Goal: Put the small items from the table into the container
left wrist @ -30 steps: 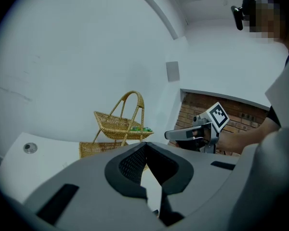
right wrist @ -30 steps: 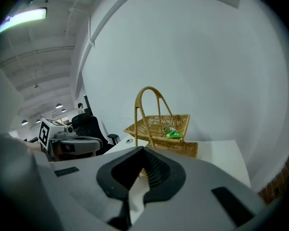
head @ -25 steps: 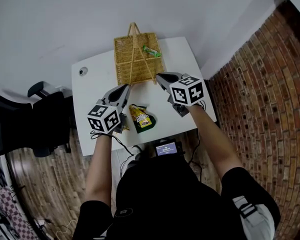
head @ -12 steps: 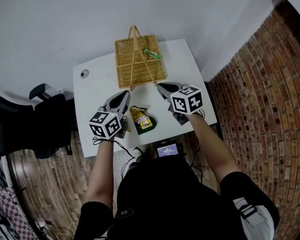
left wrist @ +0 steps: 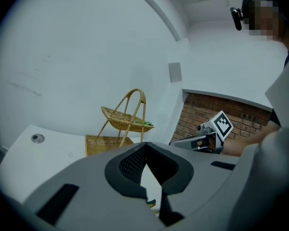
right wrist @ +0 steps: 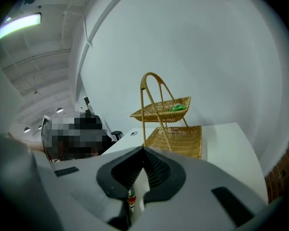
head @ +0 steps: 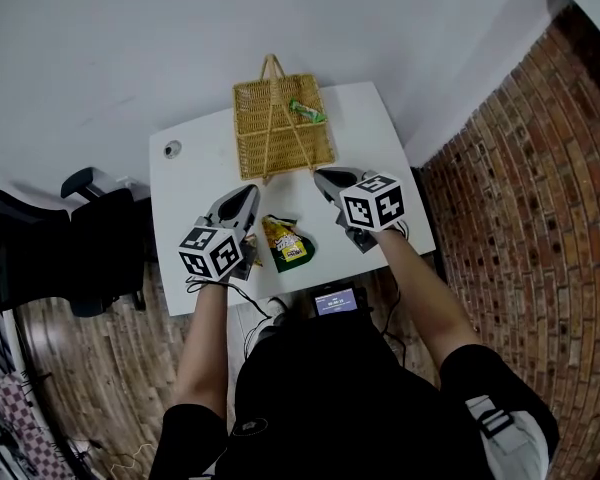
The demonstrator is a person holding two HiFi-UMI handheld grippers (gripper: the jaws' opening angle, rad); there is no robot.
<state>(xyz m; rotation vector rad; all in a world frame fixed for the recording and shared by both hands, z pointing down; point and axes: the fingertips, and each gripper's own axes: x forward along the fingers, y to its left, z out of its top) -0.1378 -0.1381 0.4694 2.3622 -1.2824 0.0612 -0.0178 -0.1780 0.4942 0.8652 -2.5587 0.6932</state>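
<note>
Yellow packet (head: 286, 244) lies lengthwise, pointing toward the wicker basket (head: 253, 128).

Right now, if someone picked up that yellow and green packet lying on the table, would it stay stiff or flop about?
The packet looks like a thin, rumpled pouch, so it would probably flop and feel light. Lying flat on the table, it should slide rather than roll.

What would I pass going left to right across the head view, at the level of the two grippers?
In order: black office chair → left gripper → yellow and green snack packets → right gripper → brick wall.
</note>
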